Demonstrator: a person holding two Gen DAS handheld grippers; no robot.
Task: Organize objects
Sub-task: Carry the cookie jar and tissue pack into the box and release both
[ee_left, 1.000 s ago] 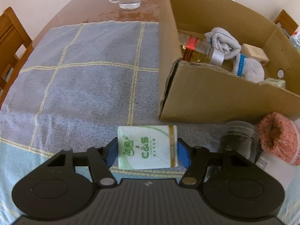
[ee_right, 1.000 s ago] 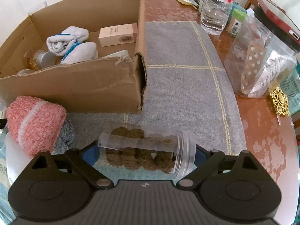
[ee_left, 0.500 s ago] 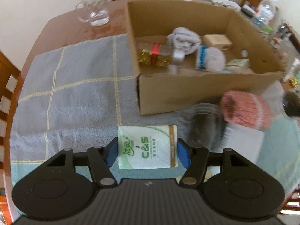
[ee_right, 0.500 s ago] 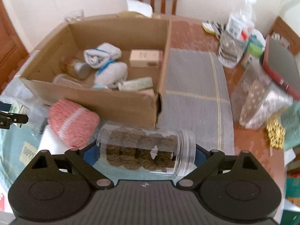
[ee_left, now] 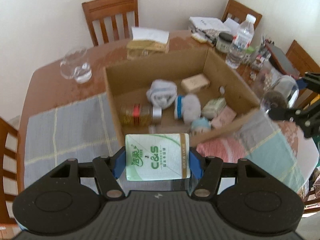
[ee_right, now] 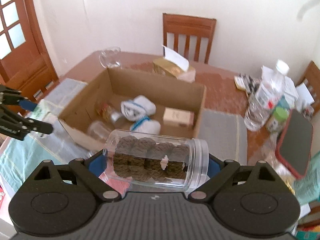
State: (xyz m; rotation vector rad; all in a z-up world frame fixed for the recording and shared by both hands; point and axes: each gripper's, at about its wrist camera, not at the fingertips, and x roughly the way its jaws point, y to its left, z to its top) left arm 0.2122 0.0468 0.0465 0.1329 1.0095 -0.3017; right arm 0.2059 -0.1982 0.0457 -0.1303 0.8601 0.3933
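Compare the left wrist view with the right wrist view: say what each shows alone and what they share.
Only the left wrist view shows the tissue pack's printed face between the left gripper's fingers, and the pale blue item in the box. Only the right wrist view shows the brown door and the rolls inside the clear jar held by the right gripper. Both show the cardboard box, white socks, water bottle and glass pitcher.

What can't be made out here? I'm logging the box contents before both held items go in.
- Near corner of the cardboard box, left wrist view: hidden behind the tissue pack.
- Box floor near its front wall, right wrist view: covered by the clear jar.
- Print on the small beige box: blurred.
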